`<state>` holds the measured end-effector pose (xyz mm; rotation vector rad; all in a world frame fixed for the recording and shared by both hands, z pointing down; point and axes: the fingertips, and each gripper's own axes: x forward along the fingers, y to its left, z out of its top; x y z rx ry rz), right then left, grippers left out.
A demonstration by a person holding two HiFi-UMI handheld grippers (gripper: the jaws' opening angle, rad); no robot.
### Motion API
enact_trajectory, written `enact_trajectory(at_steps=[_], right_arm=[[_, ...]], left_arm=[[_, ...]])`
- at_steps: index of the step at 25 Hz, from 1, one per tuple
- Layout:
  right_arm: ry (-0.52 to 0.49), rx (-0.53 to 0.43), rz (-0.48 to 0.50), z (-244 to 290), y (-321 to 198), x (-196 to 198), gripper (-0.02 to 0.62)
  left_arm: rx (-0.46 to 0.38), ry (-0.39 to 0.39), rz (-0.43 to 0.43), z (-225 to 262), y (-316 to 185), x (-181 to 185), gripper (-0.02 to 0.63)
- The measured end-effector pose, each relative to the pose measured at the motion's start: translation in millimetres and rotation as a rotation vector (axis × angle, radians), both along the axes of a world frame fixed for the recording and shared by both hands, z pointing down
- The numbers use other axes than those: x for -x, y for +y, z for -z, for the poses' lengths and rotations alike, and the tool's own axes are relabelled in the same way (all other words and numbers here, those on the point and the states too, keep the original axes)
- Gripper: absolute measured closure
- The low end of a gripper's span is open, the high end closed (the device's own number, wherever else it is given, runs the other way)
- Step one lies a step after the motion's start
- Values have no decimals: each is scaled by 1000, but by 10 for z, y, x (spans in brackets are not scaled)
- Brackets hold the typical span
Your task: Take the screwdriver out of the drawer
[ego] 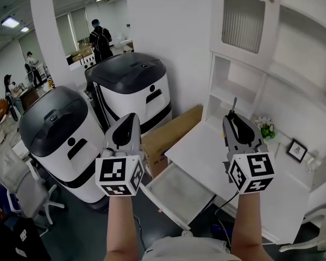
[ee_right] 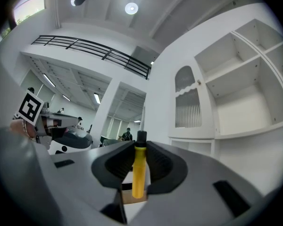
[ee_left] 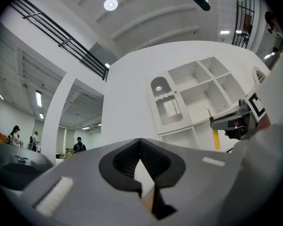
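Both grippers are raised in front of me, pointing slightly upward. My right gripper (ego: 231,116) (ee_right: 139,161) is shut on the screwdriver (ee_right: 139,171): its yellow handle with a black cap stands upright between the pads, and its thin metal shaft (ego: 234,103) pokes up past the fingertips. The same yellow handle (ee_left: 216,139) shows under the right gripper (ee_left: 228,121) in the left gripper view. My left gripper (ego: 131,117) (ee_left: 140,142) is shut with nothing in it. Below and between the hands, the white drawer (ego: 176,192) stands pulled out from the white desk (ego: 217,156); its visible floor is bare.
Two white machines with dark grey lids (ego: 127,86) (ego: 57,129) stand on the left. A cardboard box (ego: 171,132) lies beside the desk. The white hutch (ego: 244,42) has a ribbed door and open shelves. A small plant (ego: 267,128) and a picture frame (ego: 297,150) sit on the desk. People stand far off.
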<state>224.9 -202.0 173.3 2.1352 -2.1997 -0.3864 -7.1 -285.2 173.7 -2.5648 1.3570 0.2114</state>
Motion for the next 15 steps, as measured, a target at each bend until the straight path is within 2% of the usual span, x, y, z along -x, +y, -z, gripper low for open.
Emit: enact_trajectory(at_steps=[15], right_arm=[[4, -11, -40, -19, 138, -41, 511]], left_arm=[[14, 21, 7, -55, -42, 92, 597]])
